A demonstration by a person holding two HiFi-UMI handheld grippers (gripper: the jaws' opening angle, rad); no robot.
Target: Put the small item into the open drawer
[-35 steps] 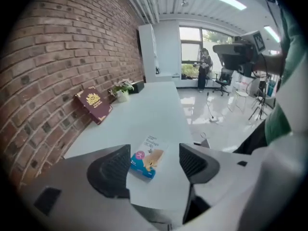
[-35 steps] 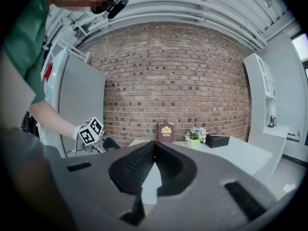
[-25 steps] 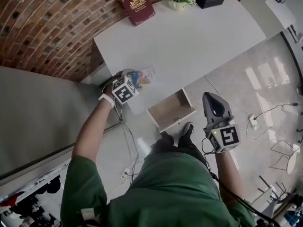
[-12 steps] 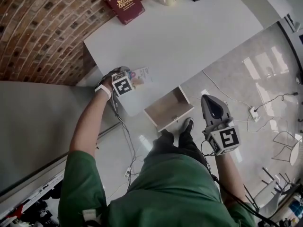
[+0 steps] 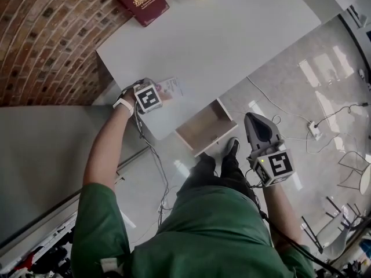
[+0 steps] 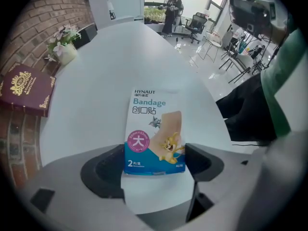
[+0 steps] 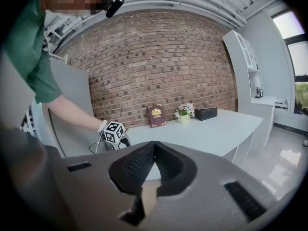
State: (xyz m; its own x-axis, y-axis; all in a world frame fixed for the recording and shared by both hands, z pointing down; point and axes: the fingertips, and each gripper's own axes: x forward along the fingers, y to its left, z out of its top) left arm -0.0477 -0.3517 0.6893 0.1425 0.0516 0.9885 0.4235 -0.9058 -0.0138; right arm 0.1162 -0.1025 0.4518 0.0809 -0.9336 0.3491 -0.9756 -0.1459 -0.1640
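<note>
The small item is a flat bandage packet (image 6: 154,134) with a cartoon print, lying near the front left corner of the white table (image 5: 226,39). My left gripper (image 6: 154,161) points straight down over it. Its jaws have just been opening and stand wide, one on each side of the packet's near end, not squeezing it. From the head view, the packet (image 5: 170,88) peeks out beside the left gripper (image 5: 157,92). The open drawer (image 5: 200,145) juts out below the table's front edge, looking empty. My right gripper (image 5: 255,120) hangs right of the drawer, shut on nothing, its jaw tips meeting (image 7: 154,146).
A dark red book (image 5: 142,2), a flower pot (image 6: 62,49) and a black box (image 7: 206,113) stand along the table's far side by the brick wall. The person's shoes (image 5: 232,149) are just in front of the drawer. Cables (image 5: 290,135) trail on the shiny floor.
The left gripper has come down onto the table over the bandage packet. The right gripper has sunk a little and stays shut.
</note>
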